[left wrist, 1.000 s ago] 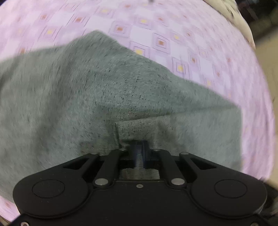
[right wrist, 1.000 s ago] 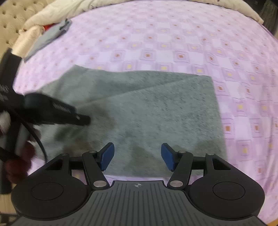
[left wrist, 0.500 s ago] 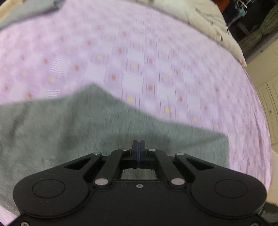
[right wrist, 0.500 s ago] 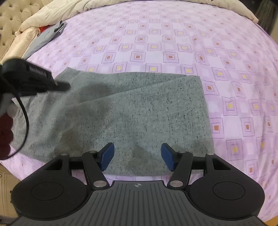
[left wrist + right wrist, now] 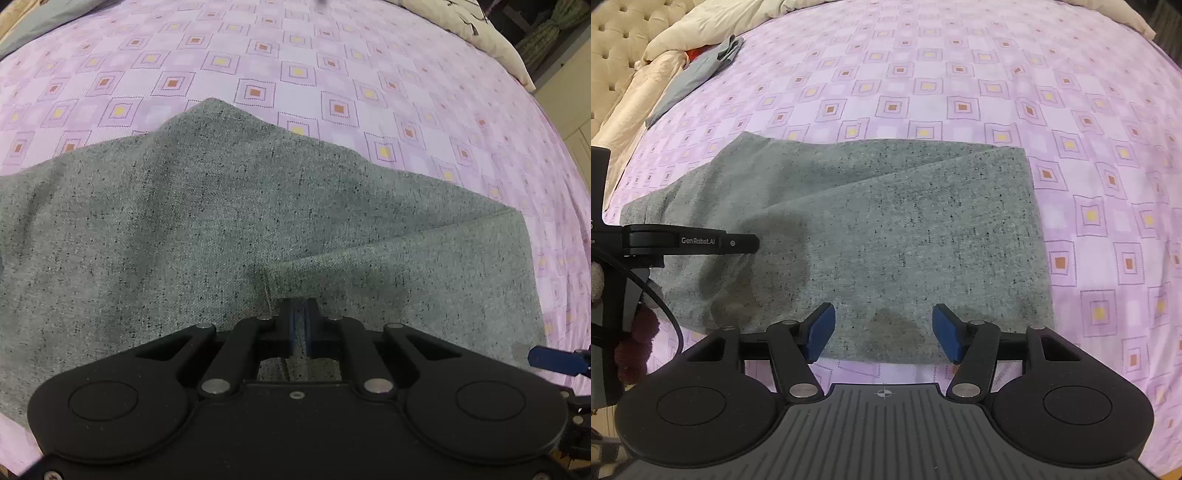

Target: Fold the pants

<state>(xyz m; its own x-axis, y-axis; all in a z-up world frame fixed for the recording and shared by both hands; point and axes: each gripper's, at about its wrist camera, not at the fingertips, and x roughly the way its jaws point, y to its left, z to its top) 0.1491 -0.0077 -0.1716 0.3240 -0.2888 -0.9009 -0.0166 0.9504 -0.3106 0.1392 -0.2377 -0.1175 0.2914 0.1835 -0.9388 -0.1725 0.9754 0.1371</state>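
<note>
As my left gripper (image 5: 298, 325) parts its jaws again after pinching shut half a second ago, nothing visibly between them, the grey pants (image 5: 871, 229) lie folded on the purple bedsheet (image 5: 960, 74); my right gripper (image 5: 882, 334) hovers open above their near edge.

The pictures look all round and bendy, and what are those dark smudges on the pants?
Both wrist views use a fisheye lens, so the bedsheet curves at the edges. In the right wrist view, the dark smudges on the pants are soft shadows under the left gripper and the right gripper. Both views are sharp, without glare.
</note>
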